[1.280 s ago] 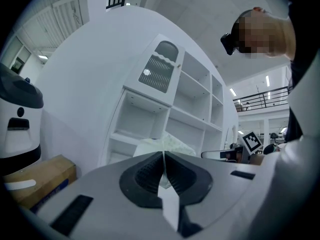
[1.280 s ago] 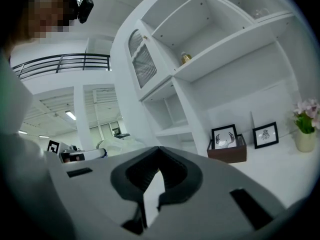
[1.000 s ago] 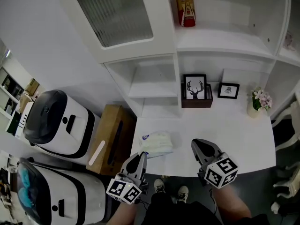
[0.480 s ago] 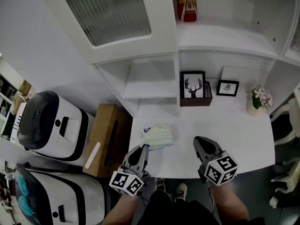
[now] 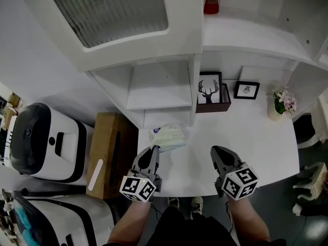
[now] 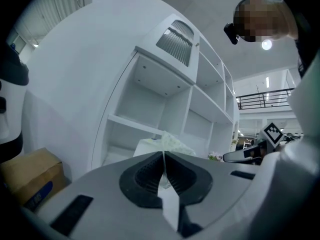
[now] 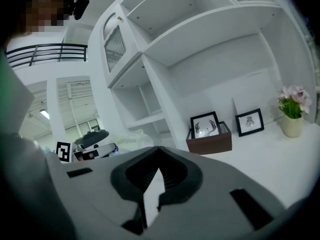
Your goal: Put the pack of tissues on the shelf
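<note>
Soft, pale pack of tissues (image 5: 168,136) — crinkly wrapper.

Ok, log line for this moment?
pack: on desk, by shelf, not shelved | left gripper: shut, tip at pack, grip unclear | right gripper: shut, empty

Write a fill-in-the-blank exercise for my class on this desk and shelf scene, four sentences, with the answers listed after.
1. The pack of tissues is at the tip of the ___ gripper.
2. The deer picture stands in a ___ box.
3. The red bottle stands on a shelf ___ the deer picture.
4. The flowers in the pot are ___.

Missing words: left; brown; above; pink.
</note>
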Tool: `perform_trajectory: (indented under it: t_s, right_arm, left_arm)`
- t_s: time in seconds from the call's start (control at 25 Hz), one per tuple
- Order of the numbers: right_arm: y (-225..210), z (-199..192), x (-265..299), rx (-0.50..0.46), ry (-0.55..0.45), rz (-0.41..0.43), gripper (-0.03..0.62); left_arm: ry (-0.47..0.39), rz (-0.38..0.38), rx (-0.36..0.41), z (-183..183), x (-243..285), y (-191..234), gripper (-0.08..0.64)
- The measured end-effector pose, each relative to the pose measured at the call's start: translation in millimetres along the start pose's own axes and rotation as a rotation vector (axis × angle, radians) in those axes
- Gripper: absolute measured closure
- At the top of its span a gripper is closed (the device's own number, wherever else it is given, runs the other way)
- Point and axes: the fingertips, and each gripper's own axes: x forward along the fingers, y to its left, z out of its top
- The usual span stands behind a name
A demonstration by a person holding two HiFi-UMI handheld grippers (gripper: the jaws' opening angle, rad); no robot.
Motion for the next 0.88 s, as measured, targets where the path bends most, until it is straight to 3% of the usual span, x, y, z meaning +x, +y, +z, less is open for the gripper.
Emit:
perform_trajectory:
  t_s: [0.88]
  right_arm:
    - [-37, -44, 36, 0.111, 0.052, -0.176, 0.588]
  left_arm:
    - [0.141, 0.060, -0.036, -70, 109, 100, 0.549]
